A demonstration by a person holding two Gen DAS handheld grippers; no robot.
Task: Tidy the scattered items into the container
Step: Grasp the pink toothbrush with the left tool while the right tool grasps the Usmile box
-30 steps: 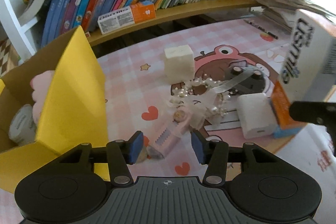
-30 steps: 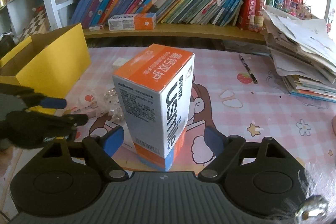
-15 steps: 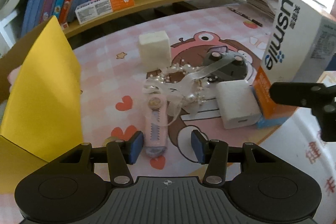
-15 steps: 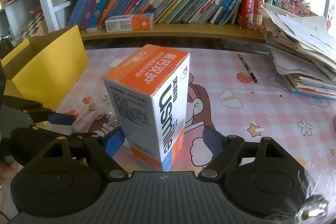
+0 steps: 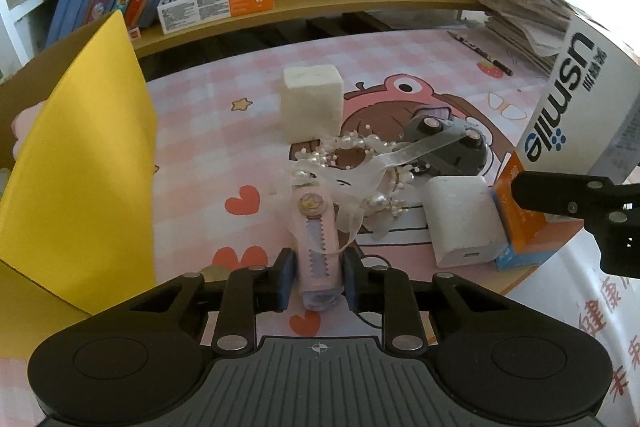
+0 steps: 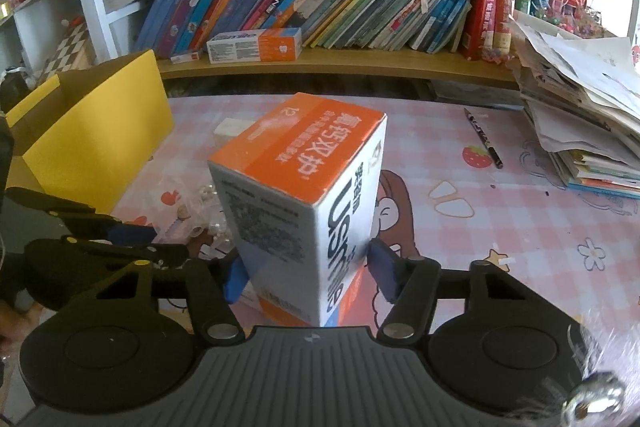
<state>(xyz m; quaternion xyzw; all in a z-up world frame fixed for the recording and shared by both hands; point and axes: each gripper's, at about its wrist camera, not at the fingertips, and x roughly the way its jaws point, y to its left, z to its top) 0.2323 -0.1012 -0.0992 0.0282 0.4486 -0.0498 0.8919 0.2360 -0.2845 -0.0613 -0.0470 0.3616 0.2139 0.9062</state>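
My left gripper (image 5: 317, 277) has closed its pads on the near end of a small pink tube-shaped item (image 5: 318, 247) with a round charm, lying on the pink mat. A pearl and ribbon headband (image 5: 360, 167) drapes over its far end. My right gripper (image 6: 310, 273) has its blue pads pressed on both sides of the white and orange usmile box (image 6: 304, 203), which stands on the mat and also shows in the left wrist view (image 5: 572, 119). The yellow cardboard container (image 5: 80, 155) stands open at the left, with a pink plush inside.
A white cube (image 5: 313, 101), a white charger block (image 5: 464, 219) and a grey device (image 5: 448, 143) lie on the mat. A pen (image 6: 482, 137) lies further right. A paper stack (image 6: 580, 107) sits at the right; a bookshelf (image 6: 320, 63) runs along the back.
My left gripper moved onto the pink item and closed its jaws around it. My right gripper closed in on the usmile box, which shifted slightly.
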